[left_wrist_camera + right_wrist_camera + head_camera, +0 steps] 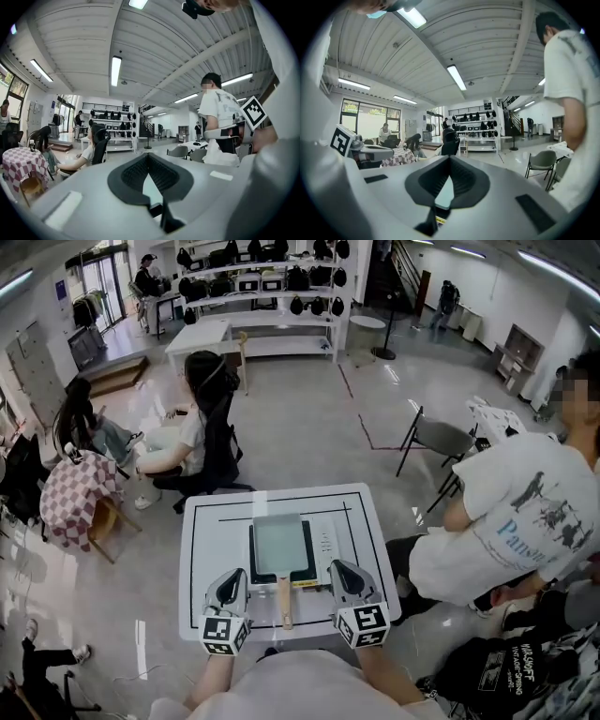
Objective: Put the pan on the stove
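— Both grippers empty?
— Yes. The left gripper (234, 577) and right gripper (339, 570) have their jaws pressed together on nothing, just in front of the stove (324, 547).
— The pan (279, 545)?
— On the stove, handle (283, 601) between them. The job looks done, so they probably need no grip.

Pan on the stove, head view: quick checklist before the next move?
1. Pan sits on the stove: ok.
2. Pan handle points toward the person, touched by neither gripper: ok.
3. Left gripper shut and empty: ok.
4. Right gripper shut and empty: ok.
5. Pan centred over the burner: cannot tell, the pan covers it.
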Available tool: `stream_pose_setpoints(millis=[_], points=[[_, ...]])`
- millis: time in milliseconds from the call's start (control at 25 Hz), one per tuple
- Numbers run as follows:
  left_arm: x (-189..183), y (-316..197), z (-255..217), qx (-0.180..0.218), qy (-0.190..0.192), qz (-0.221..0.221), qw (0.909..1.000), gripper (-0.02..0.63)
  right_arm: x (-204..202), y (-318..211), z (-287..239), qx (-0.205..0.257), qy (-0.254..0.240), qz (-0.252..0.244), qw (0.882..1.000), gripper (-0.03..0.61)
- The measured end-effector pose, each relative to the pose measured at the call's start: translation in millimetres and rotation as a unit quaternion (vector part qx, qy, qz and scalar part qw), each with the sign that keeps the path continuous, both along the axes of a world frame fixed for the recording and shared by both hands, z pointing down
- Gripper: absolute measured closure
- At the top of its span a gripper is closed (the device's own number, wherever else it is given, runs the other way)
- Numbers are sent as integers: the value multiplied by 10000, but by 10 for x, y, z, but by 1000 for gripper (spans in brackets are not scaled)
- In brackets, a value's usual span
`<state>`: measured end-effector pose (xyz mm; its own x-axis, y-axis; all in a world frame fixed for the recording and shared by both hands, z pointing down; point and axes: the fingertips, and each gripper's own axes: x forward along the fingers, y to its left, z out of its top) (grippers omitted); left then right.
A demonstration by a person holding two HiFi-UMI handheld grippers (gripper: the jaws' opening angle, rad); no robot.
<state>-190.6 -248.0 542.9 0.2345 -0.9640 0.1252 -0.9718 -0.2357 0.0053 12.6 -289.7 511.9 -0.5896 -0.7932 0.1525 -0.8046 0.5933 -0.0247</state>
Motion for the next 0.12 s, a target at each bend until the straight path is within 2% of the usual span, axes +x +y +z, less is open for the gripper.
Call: stream_pose_setpoints(millis=[120], points=[[1,-26,33,-47,32,-17,10000,603,5,-28,13,1,-1,4,10000,571]])
